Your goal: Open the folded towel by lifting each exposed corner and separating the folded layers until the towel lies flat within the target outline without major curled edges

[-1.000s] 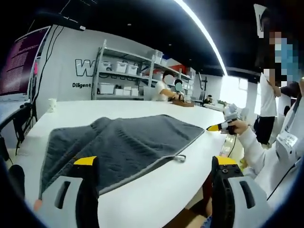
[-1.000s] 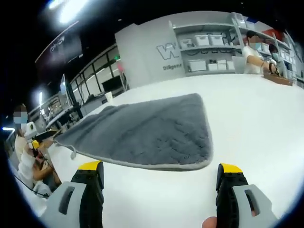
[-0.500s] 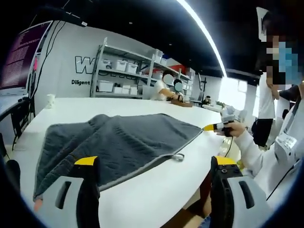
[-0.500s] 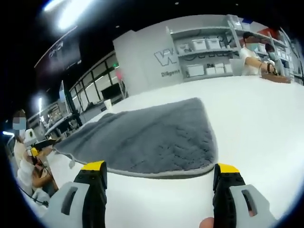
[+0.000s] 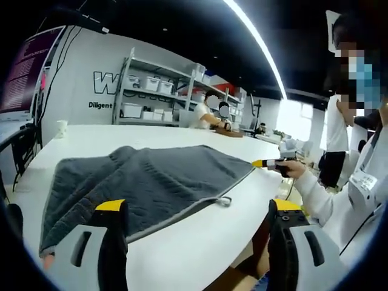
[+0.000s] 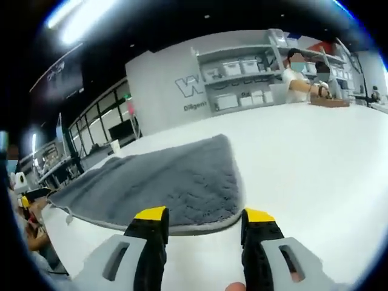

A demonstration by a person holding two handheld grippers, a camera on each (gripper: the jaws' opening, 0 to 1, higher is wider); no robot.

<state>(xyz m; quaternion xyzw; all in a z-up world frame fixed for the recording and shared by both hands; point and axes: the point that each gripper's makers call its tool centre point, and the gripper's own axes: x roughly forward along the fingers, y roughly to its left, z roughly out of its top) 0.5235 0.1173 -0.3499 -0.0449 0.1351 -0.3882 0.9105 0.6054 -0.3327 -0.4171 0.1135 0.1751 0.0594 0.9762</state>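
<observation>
Grey towel [image 5: 151, 182] spread rumpled on the white table [image 5: 200, 242], left tongs [image 5: 194, 212] spread wide above the near edge, right tongs [image 6: 200, 218] part-open, just short of the towel's rounded corner

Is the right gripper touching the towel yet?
Apart. The right gripper view shows white table between the right gripper tips and the towel edge.

One grey towel [image 5: 151, 182] lies on one white table [image 5: 200, 242]. Two grippers show: the left gripper [image 5: 197, 212] at the bottom of the left gripper view, the right gripper [image 6: 203, 218] at the bottom of the right gripper view. One paper cup [image 5: 61, 128] stands at the left, and one shelf rack [image 5: 157, 97] at upper centre.
</observation>
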